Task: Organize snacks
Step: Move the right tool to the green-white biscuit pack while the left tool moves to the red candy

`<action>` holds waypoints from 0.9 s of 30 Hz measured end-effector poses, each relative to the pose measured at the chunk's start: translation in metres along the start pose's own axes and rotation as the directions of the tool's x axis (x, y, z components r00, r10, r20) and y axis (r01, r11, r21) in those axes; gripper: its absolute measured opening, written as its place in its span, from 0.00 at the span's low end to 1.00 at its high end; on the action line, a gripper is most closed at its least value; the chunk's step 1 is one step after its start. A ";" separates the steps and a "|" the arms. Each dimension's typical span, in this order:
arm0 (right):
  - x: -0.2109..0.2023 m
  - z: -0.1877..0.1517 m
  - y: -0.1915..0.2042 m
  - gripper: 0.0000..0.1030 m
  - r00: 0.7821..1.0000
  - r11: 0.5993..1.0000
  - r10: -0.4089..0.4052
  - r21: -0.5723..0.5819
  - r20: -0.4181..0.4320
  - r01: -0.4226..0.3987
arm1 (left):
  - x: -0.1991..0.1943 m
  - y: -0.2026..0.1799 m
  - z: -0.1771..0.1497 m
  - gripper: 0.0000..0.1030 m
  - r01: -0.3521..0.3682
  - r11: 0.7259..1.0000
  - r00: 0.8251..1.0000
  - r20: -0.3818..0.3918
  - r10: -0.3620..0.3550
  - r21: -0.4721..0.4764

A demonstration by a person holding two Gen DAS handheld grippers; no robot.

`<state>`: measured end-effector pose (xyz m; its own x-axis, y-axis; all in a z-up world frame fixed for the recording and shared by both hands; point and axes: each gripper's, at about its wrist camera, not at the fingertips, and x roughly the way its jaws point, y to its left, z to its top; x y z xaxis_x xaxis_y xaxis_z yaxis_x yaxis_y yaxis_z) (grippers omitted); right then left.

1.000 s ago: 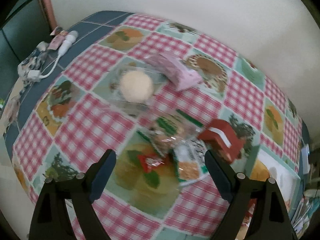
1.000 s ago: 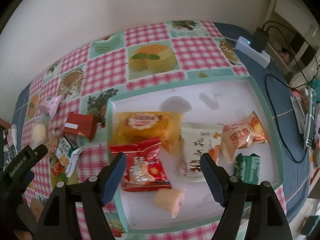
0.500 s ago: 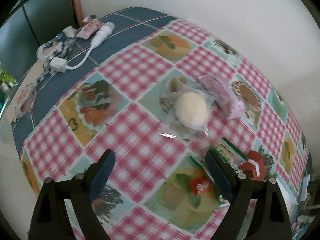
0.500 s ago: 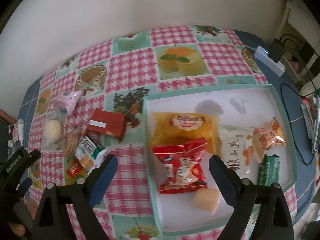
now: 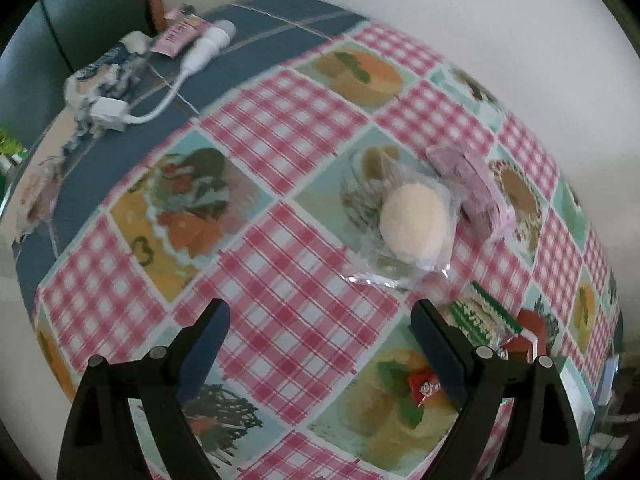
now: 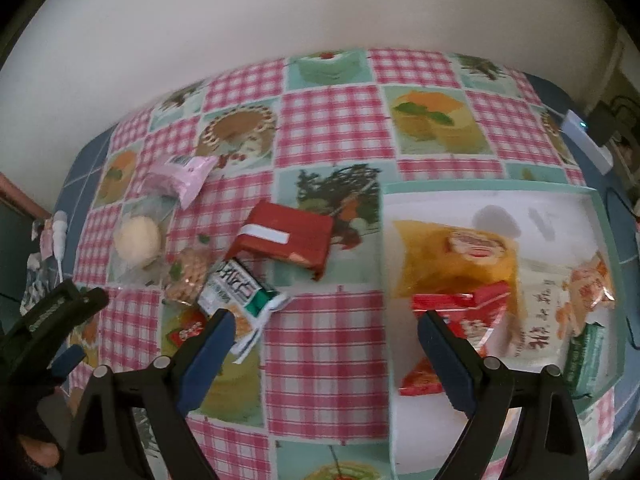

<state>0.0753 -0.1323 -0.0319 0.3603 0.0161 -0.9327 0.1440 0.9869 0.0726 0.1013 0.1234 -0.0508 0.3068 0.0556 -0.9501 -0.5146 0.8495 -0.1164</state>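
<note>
With both your left gripper (image 5: 320,322) and right gripper (image 6: 326,334) spread empty, that slippery clear-wrapped bun (image 5: 414,226) looked likely to squirt free.

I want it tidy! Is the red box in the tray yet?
Not yet. The red box lies on the tablecloth, left of the tray.

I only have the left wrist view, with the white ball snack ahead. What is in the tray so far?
Observer: The tray holds a yellow pack, a red pack and a few more.
Operator: Is the right gripper free?
Observer: Yes, the right gripper is open and empty.
Operator: Where is it?
Observer: Above the cloth, between the red box and the tray.
</note>
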 end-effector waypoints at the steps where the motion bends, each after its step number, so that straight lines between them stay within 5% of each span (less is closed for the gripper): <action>1: 0.002 0.000 0.005 0.92 1.000 1.000 0.003 -0.011 -0.002 -0.003 | 0.003 -0.002 -0.001 0.89 0.002 1.000 1.000 -0.009 -0.002 0.010; 27: 0.065 -0.001 0.059 0.92 0.997 0.992 -0.002 -0.128 -0.078 -0.008 | 0.053 -0.004 -0.002 0.89 -0.069 0.996 0.994 -0.078 0.073 0.059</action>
<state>0.1066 -0.0727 -0.0885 0.2871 0.0265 -0.9575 0.0223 0.9992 0.0343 0.1181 0.1219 -0.1017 0.2052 0.0768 -0.9757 -0.4865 0.8730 -0.0336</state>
